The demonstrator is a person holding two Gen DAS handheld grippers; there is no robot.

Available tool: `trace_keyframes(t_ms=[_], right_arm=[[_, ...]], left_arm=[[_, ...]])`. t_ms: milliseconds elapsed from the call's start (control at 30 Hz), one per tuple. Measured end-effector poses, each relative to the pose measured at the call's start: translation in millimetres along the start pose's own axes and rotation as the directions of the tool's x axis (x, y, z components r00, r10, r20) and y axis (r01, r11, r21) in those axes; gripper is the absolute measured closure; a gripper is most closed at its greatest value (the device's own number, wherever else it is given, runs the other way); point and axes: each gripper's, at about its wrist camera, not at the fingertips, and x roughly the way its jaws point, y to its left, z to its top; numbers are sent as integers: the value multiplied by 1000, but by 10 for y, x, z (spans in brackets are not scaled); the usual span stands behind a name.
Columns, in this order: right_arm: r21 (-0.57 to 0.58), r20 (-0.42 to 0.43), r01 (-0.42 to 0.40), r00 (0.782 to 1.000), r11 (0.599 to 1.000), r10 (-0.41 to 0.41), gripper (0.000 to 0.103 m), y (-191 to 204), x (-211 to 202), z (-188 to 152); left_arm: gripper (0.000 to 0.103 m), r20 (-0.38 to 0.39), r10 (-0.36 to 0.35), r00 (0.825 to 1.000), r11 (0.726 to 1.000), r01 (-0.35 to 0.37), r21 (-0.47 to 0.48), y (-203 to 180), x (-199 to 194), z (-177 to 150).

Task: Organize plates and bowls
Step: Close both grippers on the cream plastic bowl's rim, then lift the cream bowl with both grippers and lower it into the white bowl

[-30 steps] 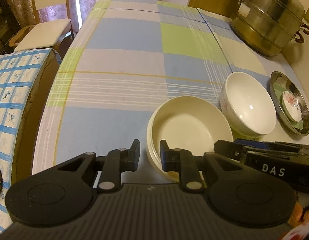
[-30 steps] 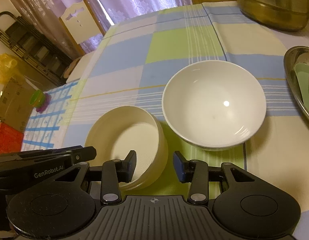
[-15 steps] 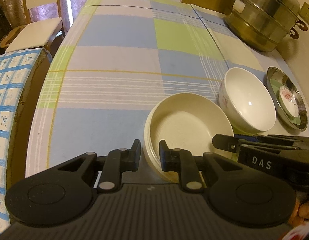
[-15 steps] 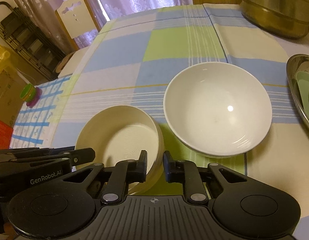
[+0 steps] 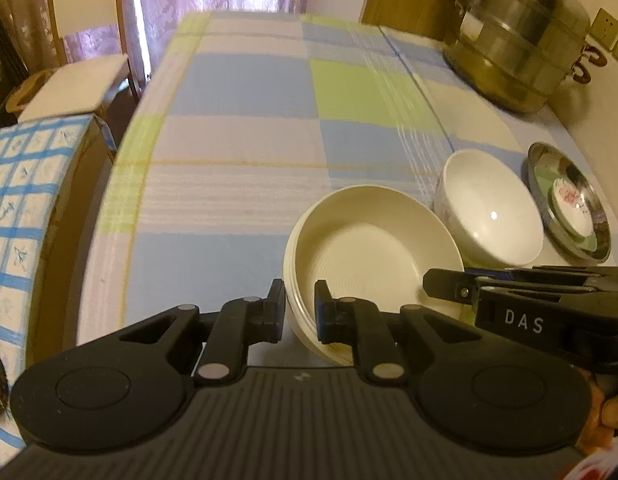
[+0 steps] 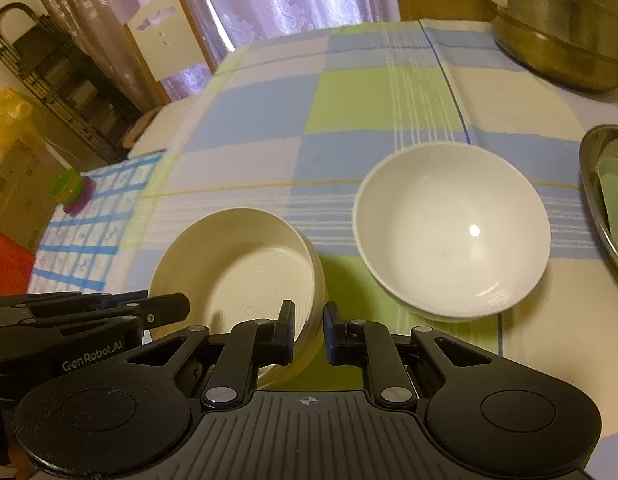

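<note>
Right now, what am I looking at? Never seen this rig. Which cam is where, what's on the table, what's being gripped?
No robot arm here: a person holds a two-finger gripper in each hand, and each gripper carries a fisheye camera that looks forward along its fingers.

In the left wrist view, the left gripper has its jaws closed on the near rim of the cream ribbed bowl. In the right wrist view, the right gripper pinches the same bowl's opposite side.

On the checked tablecloth, a white bowl stands beside it. To its right is a metal plate with smaller dishes stacked in it. A steel steamer pot stands at the back.
</note>
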Motion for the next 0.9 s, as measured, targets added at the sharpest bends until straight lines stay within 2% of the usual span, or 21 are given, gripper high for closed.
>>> trace_keyframes(t_ms=[167,400,633,900], right_arm=[[1,44,-23,999,1000,23,88,50,-201,99],[22,111,7,994,1000,-9,88,-66,-482,282],[95,136,61,988,994,-74,88,-439,-692,486],[198,94,89,990,976,-109,88,-868,-740,613]], left_arm=[[90,53,-9,999,1000,8,12,-36,-239,145],[90,113,-54,992,996,45,78,-313,-369,424],[90,92,-139,986,985,129,113,-690,-204,699],[90,43,-177,983,974,169,149,-1027,90,846]])
